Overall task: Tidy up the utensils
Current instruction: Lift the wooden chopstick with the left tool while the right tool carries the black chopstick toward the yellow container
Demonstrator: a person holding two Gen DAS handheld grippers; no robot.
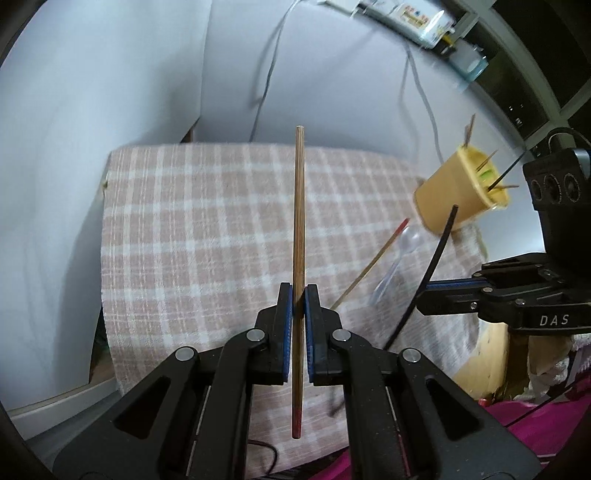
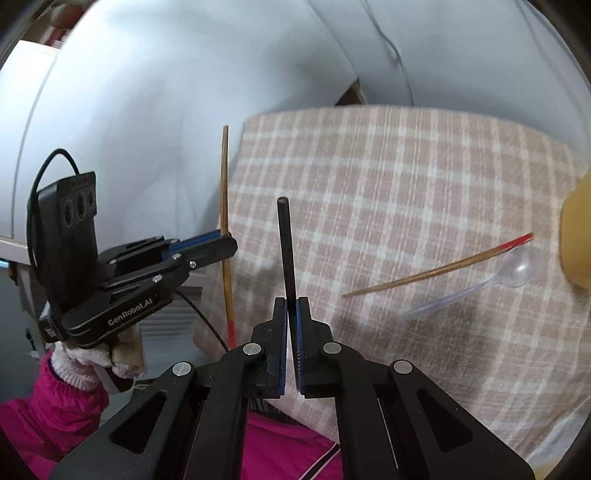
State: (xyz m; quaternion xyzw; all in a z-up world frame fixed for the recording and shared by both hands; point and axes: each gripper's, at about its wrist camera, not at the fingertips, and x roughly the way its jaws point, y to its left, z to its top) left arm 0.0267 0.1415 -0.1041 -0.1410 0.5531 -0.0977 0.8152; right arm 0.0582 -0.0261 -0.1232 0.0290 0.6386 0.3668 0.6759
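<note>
My left gripper (image 1: 298,291) is shut on a wooden chopstick (image 1: 298,229) with a red end, held upright above the checked cloth (image 1: 207,236); it also shows in the right wrist view (image 2: 226,221). My right gripper (image 2: 291,301) is shut on a black chopstick (image 2: 286,243), also seen in the left wrist view (image 1: 437,254). A second red-tipped wooden chopstick (image 2: 439,267) and a clear plastic spoon (image 2: 476,286) lie on the cloth. A yellow utensil cup (image 1: 461,192) with several sticks in it stands at the cloth's right.
A white sheet (image 1: 110,92) with hanging cables (image 1: 421,88) backs the table. Shelves with boxes (image 1: 417,18) are at the upper right. A pink sleeve (image 2: 55,398) is at the lower left in the right wrist view.
</note>
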